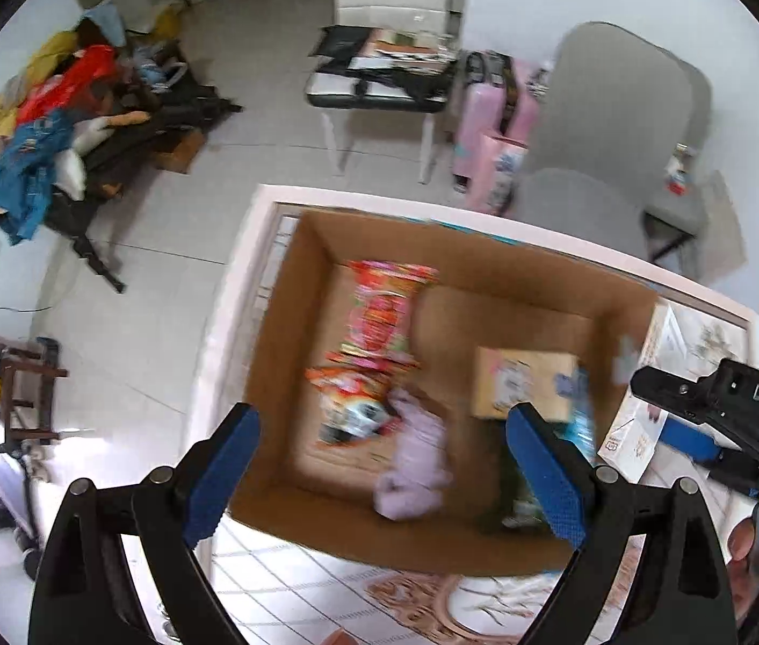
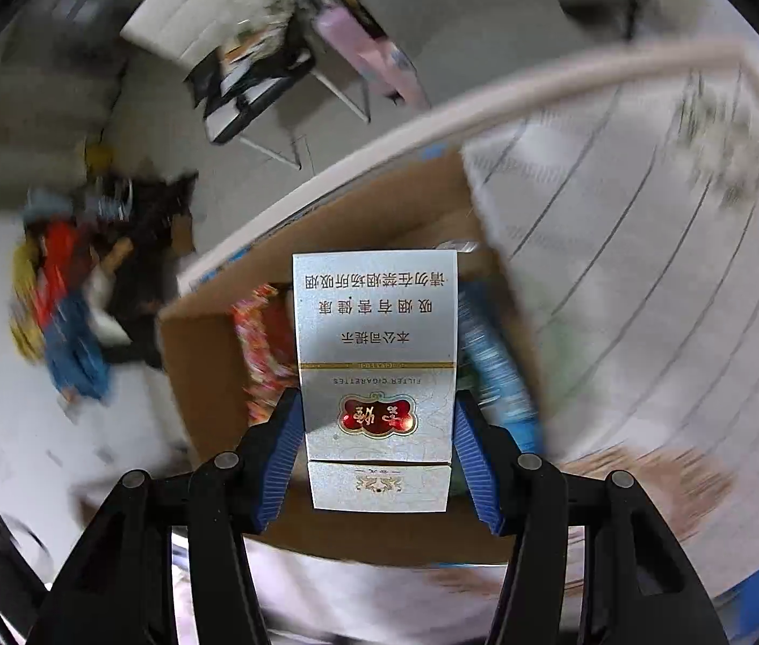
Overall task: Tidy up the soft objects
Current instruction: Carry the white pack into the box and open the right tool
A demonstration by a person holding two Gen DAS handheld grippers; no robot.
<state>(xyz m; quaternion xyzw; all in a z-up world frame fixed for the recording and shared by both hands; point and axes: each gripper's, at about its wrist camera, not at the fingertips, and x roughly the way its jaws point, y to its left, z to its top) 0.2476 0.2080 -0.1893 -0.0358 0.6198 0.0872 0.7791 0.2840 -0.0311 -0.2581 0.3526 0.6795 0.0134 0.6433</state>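
Observation:
An open cardboard box (image 1: 293, 333) sits on the table and holds red snack packets (image 1: 379, 317), a lilac soft item (image 1: 417, 462), a small tan carton (image 1: 524, 381) and a blue-green packet (image 1: 583, 419). My left gripper (image 1: 384, 478) is open and empty above the box's near side. My right gripper (image 2: 379, 457) is shut on a silver-white cigarette pack (image 2: 376, 355), held above the box (image 2: 202, 371). The right gripper also shows at the right edge of the left wrist view (image 1: 701, 419), with the pack (image 1: 637, 430) in it.
The table (image 1: 239, 279) has a pale rim and a patterned tiled top. On the floor behind are a heap of clothes (image 1: 51, 140), a white chair with clutter (image 1: 379, 80), a pink suitcase (image 1: 492, 118) and a grey chair (image 1: 615, 123). A wooden chair (image 1: 14, 376) stands at the left.

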